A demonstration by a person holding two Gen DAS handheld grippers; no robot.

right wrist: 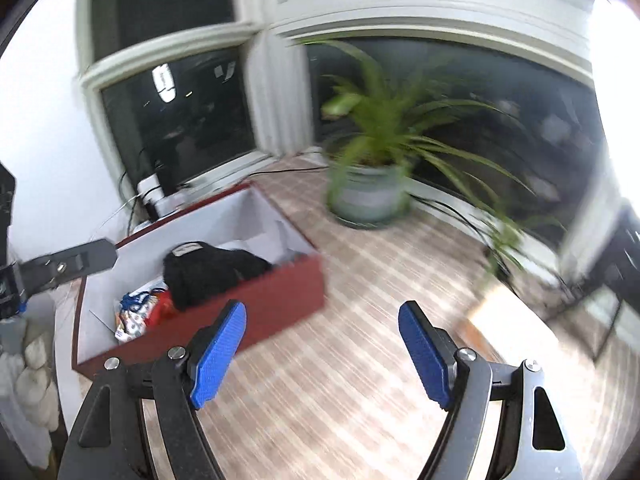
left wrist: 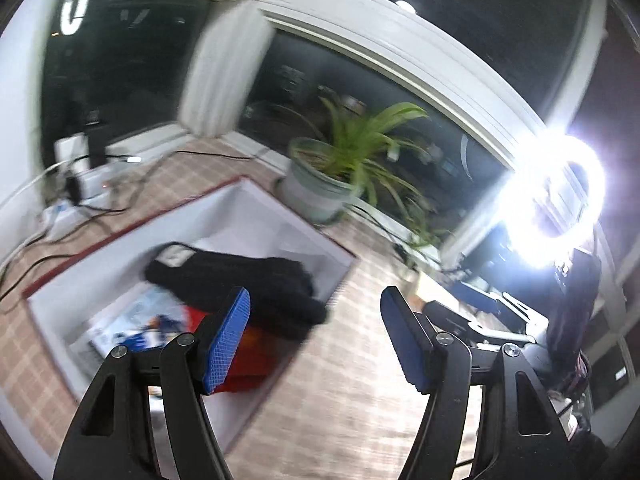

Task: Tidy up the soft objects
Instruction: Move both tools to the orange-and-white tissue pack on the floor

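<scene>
Left wrist | black garment (left wrist: 240, 280) in box (left wrist: 120, 236) | beyond empty left tool (left wrist: 316, 336)

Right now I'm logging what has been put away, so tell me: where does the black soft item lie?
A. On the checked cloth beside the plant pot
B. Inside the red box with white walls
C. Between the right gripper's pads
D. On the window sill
B: the black soft item lies inside the red box, on top of other things, while both the right gripper and the left gripper stand open and empty.
</scene>
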